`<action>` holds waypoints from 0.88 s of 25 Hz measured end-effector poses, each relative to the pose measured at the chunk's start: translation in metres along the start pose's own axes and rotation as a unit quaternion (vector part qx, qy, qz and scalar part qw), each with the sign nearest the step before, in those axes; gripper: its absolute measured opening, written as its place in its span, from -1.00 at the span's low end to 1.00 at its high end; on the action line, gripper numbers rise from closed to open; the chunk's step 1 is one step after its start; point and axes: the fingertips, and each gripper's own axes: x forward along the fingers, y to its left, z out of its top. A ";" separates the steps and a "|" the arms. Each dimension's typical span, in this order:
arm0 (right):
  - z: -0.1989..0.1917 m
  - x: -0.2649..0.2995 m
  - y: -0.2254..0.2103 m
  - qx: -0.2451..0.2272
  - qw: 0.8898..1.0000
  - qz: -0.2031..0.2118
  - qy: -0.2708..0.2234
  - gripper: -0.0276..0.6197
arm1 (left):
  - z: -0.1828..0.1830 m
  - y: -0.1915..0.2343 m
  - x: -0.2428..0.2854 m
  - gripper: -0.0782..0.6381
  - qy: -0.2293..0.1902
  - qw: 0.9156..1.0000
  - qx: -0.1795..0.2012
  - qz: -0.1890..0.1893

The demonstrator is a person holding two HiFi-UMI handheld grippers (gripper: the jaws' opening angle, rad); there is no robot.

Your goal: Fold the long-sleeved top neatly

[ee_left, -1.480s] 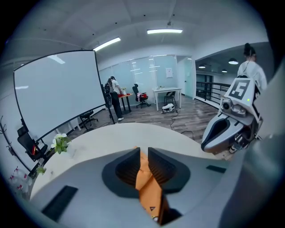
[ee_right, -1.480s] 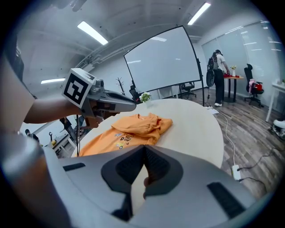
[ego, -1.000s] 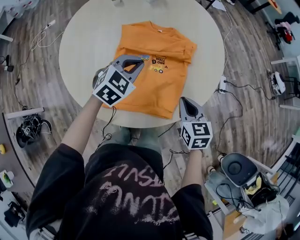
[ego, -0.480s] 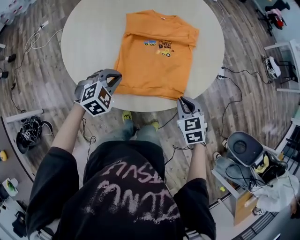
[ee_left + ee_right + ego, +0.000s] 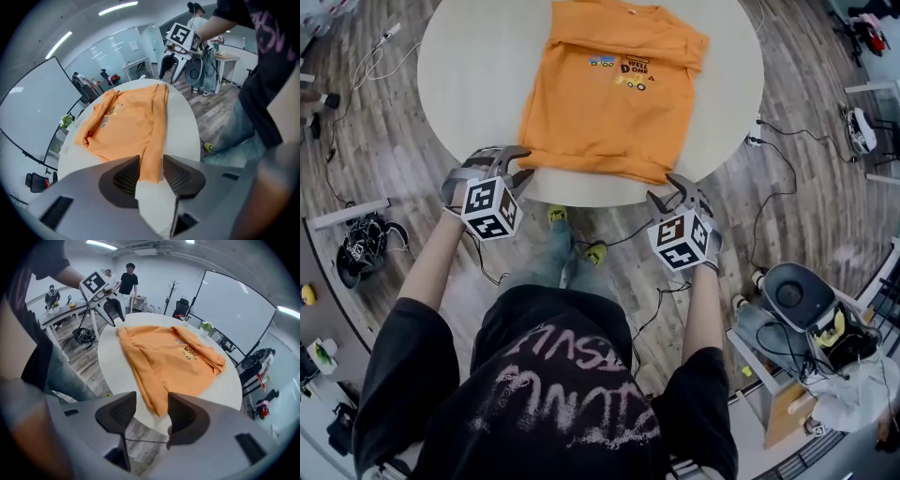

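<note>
Fingers of left gripper: we had just opened them wide, and a hem corner of the orange long-sleeved top lay between them, unpinched.
Right gripper: also just opened wide, with the other hem corner between its jaws.
Top: hem along the round tabletop's near edge.

You stand on a grey wood-plank floor strewn with cables — the round pale worktop lies ahead of you. A large whiteboard lines one wall, strip lights glow overhead, and a coat stand rises beside a dark office chair.
</note>
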 end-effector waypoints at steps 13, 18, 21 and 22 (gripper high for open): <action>-0.011 0.042 0.003 -0.076 0.996 0.032 0.039 -0.26 | -0.032 0.011 0.037 -0.37 0.063 0.996 0.056 0.017; -0.011 0.043 0.003 -0.080 0.995 0.048 0.044 -0.34 | -0.033 0.021 0.046 -0.59 0.060 0.997 0.052 0.006; -0.008 0.042 -0.007 -0.084 0.996 0.017 0.038 -0.79 | -0.032 0.023 0.045 -0.62 0.060 0.997 0.048 -0.002; -0.008 0.042 -0.008 -0.083 0.996 0.015 0.039 -0.80 | -0.032 0.023 0.045 -0.63 0.060 0.997 0.045 -0.006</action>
